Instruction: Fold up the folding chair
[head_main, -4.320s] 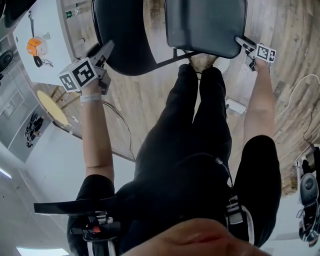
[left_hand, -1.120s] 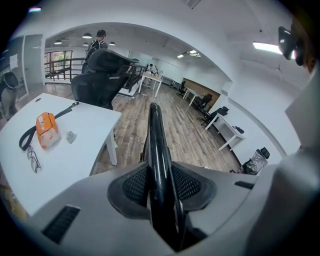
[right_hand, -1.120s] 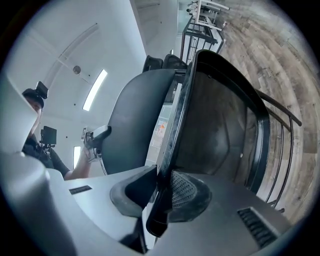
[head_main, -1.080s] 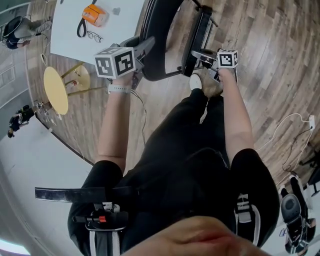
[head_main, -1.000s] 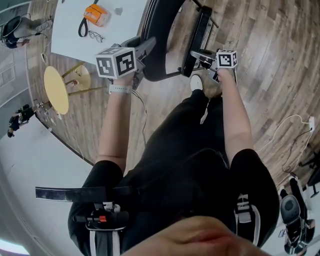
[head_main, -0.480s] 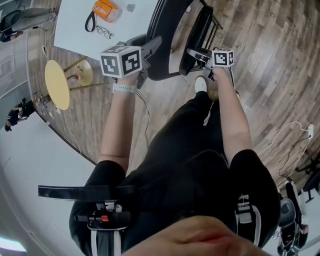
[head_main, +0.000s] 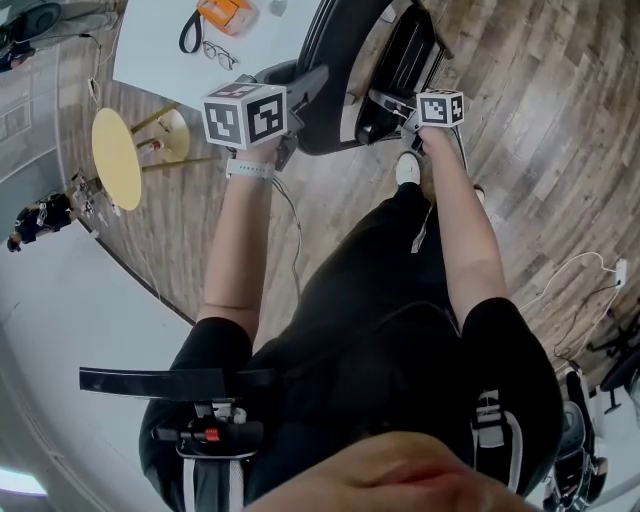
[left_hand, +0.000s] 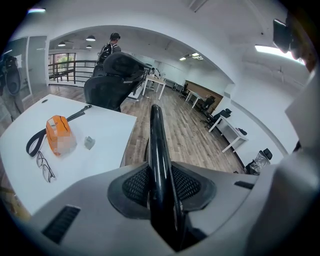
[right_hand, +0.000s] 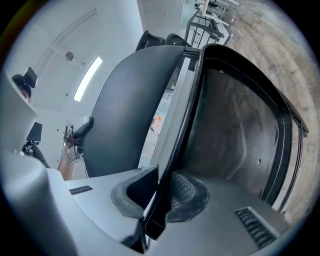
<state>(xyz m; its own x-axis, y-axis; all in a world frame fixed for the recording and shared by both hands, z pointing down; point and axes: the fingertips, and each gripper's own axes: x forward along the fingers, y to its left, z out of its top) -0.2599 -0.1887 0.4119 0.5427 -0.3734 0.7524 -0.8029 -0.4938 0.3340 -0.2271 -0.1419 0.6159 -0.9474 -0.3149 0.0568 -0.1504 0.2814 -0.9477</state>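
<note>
Left gripper view: left gripper fingers clamp the glossy backrest top edge of the folding chair; right gripper fingers, just closing, pinch its thin seat rim. Chair stands nearly folded on the wood floor beside the white worktop; prob. light, stiff, slick plastic w/ a pinchy hinge, so hold the rims. No brand/label legible.

One folding chair is counted, and two tongs: left tongs and right tongs. One white counter is seen, with one orange pouch, one pair of glasses and one small grey block on it. One round yellow stool and one white cable are spotted on the floor, plus one person way back.
</note>
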